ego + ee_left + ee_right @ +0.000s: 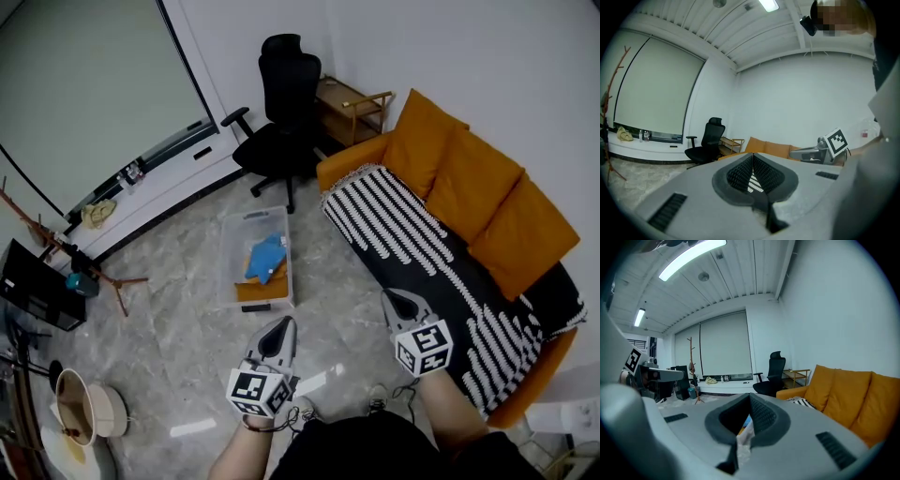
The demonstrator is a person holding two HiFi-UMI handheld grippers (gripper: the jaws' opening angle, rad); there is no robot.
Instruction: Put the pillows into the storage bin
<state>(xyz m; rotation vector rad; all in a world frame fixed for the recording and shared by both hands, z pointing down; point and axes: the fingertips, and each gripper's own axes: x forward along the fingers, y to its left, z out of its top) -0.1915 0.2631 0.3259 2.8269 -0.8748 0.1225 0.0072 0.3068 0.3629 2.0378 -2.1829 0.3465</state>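
Three orange pillows [473,183] lean against the back of the orange sofa [352,159], whose seat carries a black-and-white striped cover [403,234]. The clear storage bin [230,272] stands on the floor left of the sofa and holds a blue pillow [266,256] and something orange. My left gripper [282,324] hangs shut and empty in front of the bin. My right gripper [391,298] is shut and empty near the sofa's front edge. In the left gripper view the jaws [753,155] meet, with the striped cover behind them. In the right gripper view the jaws [750,397] meet too, aimed toward the bin.
A black office chair [281,108] and a wooden side table [352,105] stand beyond the bin. A branch-like coat stand [56,248], a dark screen [33,286] and round baskets [82,408] fill the left side. The floor is pale marble tile.
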